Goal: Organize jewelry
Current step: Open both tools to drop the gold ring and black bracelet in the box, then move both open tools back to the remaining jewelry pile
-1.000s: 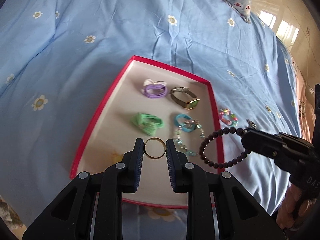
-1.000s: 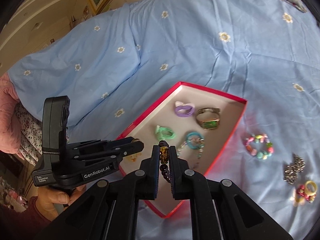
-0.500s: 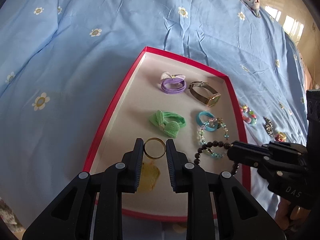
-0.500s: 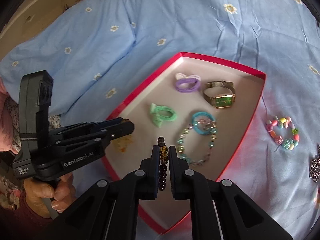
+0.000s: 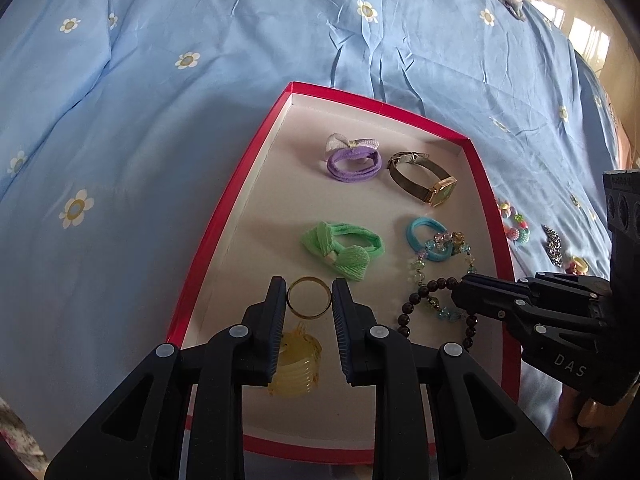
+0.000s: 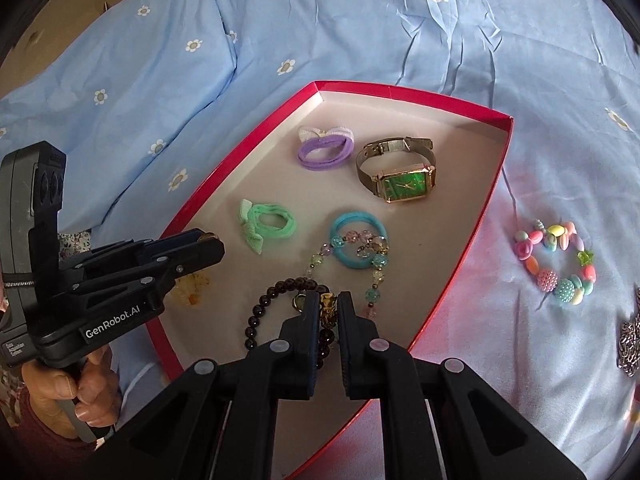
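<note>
Jewelry is gripped above the red tray (image 5: pixel 208 236) — a gold ring (image 5: pixel 309 297) is pinched by the left hand-held gripper (image 5: pixel 309 312), a dark bead bracelet (image 6: pixel 264 300) by the right hand-held gripper (image 6: pixel 329 312).

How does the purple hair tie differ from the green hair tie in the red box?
The purple hair tie has a white bow; the green hair tie has a green one. Purple lies at the far end beside the watch; green lies nearer the cameras. Both rest untouched inside the red box.

likely a bedroom: flowered blue bedsheet (image 5: pixel 200 120).
</note>
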The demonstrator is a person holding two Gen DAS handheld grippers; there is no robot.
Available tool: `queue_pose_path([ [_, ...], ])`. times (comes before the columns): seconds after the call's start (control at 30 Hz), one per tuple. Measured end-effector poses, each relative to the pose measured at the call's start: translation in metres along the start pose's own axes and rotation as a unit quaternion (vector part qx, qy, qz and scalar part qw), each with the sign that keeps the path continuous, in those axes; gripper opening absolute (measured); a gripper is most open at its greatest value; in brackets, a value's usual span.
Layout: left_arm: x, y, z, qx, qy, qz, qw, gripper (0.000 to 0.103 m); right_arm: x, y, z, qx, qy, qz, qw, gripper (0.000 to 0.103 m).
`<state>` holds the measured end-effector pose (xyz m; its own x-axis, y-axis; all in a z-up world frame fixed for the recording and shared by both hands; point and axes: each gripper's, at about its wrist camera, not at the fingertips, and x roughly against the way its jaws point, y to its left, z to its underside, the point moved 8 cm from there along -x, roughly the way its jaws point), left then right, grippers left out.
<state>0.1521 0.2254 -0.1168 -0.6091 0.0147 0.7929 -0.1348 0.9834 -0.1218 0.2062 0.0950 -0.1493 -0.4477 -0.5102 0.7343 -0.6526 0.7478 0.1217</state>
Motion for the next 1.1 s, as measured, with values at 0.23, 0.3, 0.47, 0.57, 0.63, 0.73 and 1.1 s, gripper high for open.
queue_pose_path([
  [0.23, 0.0, -0.002, 0.001, -0.008, 0.003, -0.008, 0.9999, 0.021, 0.0, -0.001, 0.001, -0.004, 0.0, -0.004, 1.0, 0.009],
  [0.3, 0.0, -0.003, 0.001, -0.01, 0.003, -0.011, 0.9999, 0.021, -0.001, -0.001, 0.0, -0.004, -0.001, -0.004, 1.0, 0.009],
  [0.47, 0.0, -0.005, 0.001, -0.017, 0.006, -0.016, 0.9997, 0.021, 0.0, -0.001, 0.001, -0.004, -0.001, -0.005, 1.0, 0.009],
  [0.57, 0.0, -0.005, 0.002, -0.016, 0.007, -0.016, 0.9997, 0.022, -0.001, -0.001, 0.001, -0.004, -0.001, -0.005, 1.0, 0.01],
  [0.63, 0.0, -0.005, 0.001, -0.015, 0.008, -0.015, 0.9997, 0.024, -0.001, 0.0, 0.0, -0.005, -0.002, -0.007, 1.0, 0.013],
  [0.73, 0.0, -0.005, 0.001, -0.015, 0.009, -0.016, 0.9997, 0.027, 0.0, 0.0, 0.0, -0.007, -0.003, -0.011, 1.0, 0.013],
  [1.1, 0.014, -0.001, 0.001, 0.007, 0.0, -0.015, 0.9999, 0.053, 0.038, 0.0, -0.004, -0.02, -0.042, -0.026, 0.999, 0.036],
])
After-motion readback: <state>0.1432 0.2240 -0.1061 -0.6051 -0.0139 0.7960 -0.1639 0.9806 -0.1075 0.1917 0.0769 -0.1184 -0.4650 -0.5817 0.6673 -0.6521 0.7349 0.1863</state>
